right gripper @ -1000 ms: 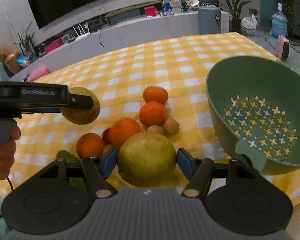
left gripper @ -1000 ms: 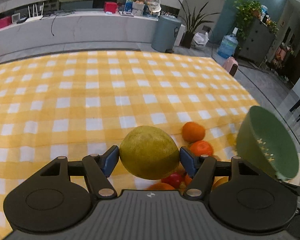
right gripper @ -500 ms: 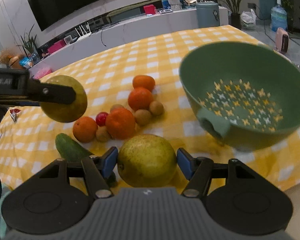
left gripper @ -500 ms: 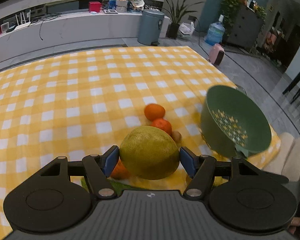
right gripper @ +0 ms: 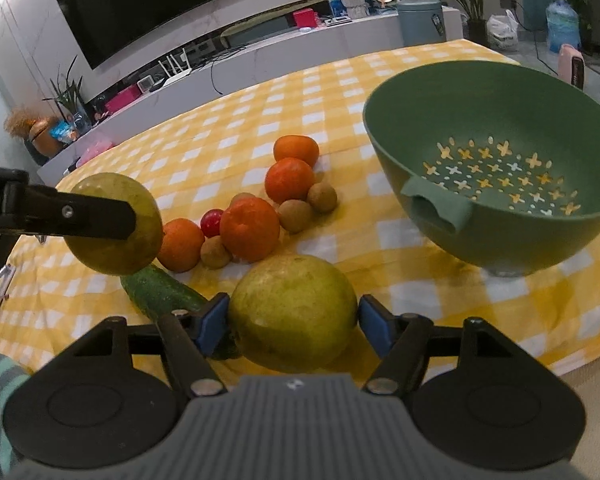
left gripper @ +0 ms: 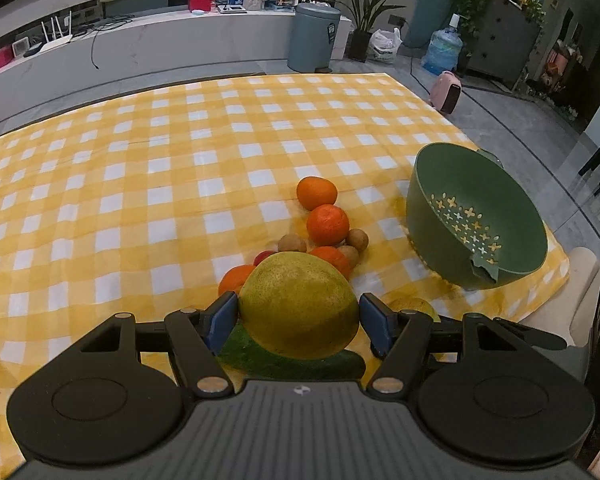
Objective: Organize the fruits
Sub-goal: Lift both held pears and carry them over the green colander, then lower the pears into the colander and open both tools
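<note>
Standing empty, green colander; left gripper clamps a pomelo; right gripper jaws opening around second pomelo.

Ahead of the right gripper, whose jaws are opening around a yellow-green fruit, the cluster of oranges and small brown fruits blocks the middle. To its left lies a cucumber, with the left gripper above it, clamped on another yellow-green fruit. To its right stands the green colander; bare checked bench lies between colander and cluster. Beyond the cluster the bench is free.
</note>
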A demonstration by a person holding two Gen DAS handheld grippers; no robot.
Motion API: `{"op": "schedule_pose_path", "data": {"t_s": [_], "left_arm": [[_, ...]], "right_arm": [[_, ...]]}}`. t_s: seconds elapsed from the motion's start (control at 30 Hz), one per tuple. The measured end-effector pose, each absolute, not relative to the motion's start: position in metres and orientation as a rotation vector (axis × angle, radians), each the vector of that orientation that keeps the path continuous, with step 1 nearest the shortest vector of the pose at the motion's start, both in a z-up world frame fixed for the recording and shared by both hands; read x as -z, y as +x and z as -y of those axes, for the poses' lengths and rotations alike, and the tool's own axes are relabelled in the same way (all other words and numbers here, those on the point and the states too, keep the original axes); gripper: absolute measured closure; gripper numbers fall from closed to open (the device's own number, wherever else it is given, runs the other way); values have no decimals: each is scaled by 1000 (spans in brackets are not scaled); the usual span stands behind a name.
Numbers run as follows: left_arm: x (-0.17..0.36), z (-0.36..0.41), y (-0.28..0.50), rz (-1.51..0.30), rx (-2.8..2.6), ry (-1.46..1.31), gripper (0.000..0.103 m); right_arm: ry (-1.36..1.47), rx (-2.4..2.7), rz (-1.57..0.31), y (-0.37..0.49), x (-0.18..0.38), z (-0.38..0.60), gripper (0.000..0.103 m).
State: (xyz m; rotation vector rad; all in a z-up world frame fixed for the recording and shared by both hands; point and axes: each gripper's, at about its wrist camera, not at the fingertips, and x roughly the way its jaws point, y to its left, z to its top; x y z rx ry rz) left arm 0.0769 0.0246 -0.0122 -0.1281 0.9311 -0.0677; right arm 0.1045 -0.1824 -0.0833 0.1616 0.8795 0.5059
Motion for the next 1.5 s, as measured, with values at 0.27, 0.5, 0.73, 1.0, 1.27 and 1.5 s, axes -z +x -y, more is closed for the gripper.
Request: {"op": "schedule_pose_path", "data": {"t_s": [0.27, 0.5, 0.73, 1.0, 1.27, 1.5], "left_arm": [[-3, -10, 78, -910, 93, -102, 27], [-25, 24, 99, -867, 177, -67, 27], [-28, 74, 131, -846, 305, -26, 27], [-5, 118, 168, -930, 360, 28, 27], [19, 135, 188, -1036, 363, 139, 27], [32, 148, 201, -1096, 390, 233, 27]], "right_arm": [[206, -526, -840, 96, 61, 199, 37], [173, -580, -713, 85, 7, 233, 37], [22, -518, -694, 114, -15, 272, 37], [-126, -495, -792, 160, 2, 284, 37], [-226, -545, -904, 193, 25, 277, 37], [-327, -600, -976, 206, 35, 266, 37]]}}
